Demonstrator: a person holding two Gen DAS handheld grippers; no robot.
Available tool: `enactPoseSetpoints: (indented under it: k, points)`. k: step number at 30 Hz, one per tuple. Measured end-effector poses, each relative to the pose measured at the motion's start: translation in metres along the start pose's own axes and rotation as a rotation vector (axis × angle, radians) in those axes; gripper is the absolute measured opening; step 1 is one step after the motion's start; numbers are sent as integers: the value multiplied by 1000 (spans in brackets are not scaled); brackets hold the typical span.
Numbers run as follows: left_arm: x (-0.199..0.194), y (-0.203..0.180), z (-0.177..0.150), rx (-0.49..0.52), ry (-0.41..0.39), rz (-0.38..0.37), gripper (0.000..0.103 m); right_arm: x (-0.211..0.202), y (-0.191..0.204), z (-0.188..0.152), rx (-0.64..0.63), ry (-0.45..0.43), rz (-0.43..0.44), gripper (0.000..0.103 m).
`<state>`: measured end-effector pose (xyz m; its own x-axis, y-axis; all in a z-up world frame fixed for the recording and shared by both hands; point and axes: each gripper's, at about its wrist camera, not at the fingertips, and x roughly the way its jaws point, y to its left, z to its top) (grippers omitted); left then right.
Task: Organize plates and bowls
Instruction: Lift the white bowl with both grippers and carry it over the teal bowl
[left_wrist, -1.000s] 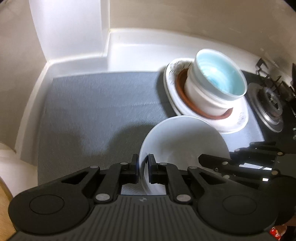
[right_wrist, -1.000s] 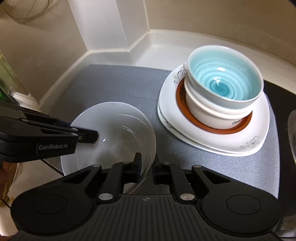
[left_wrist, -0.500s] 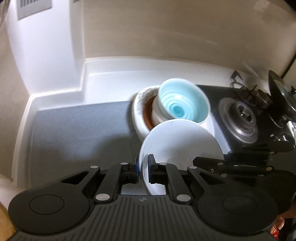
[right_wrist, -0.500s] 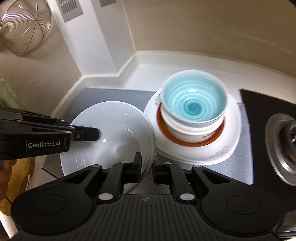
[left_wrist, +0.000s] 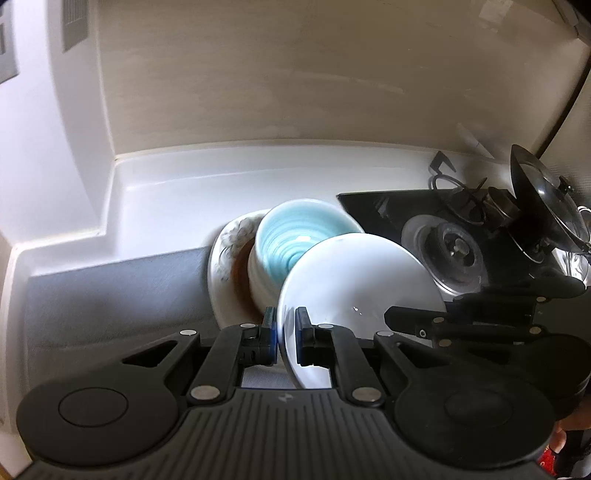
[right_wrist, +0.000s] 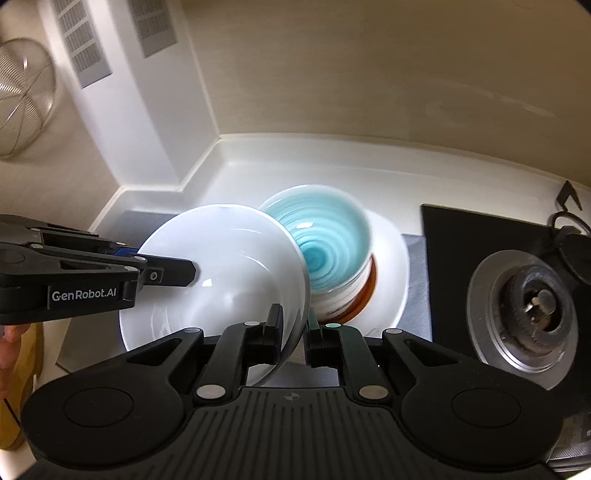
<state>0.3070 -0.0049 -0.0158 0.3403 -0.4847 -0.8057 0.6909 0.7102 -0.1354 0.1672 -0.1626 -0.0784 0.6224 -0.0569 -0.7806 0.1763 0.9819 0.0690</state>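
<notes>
Two grippers on one white bowl (right_wrist: 221, 280): the left gripper (left_wrist: 286, 332) pinches the rim on its side, the right gripper (right_wrist: 295, 332) pinches the opposite rim, both pairs of fingers closed tight on the thin wall. The bowl hangs clear of the grey mat (left_wrist: 110, 295), tilted, its mouth facing up and toward the left gripper's side.

Key relation: the stack sits just ahead of the bowl and below it. That stack is a blue-glazed bowl (right_wrist: 325, 240) nested in a white one, on a brown dish and a white plate (right_wrist: 391, 266), all on the desk. In the right wrist view the held bowl's far rim overlaps the blue bowl's near edge; whether they touch I cannot tell, there is blur.

Judgement: next step is likely to carry forward, level out, then lower centred over the blue bowl. Both hands are equally committed. The stove burner (right_wrist: 524, 306) is close on the right, so keep clear of it.
</notes>
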Motion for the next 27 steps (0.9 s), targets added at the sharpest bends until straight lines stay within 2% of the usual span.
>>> enactPoseSetpoints:
  k: [7,14,20,27]
  points:
    - [21,-3,33,-7,13,-7,10,9,-21,23,20,-7,-20,12]
    - [44,-4,61,-7,26,18,10,29,-37,49,25,1,-39,12]
    - [66,2,68,-21,65,28,10,52,-45,60,41,12,-60,12]
    - [82,7,67,-22,109,24,10,71,-47,58,43,29,-77,11]
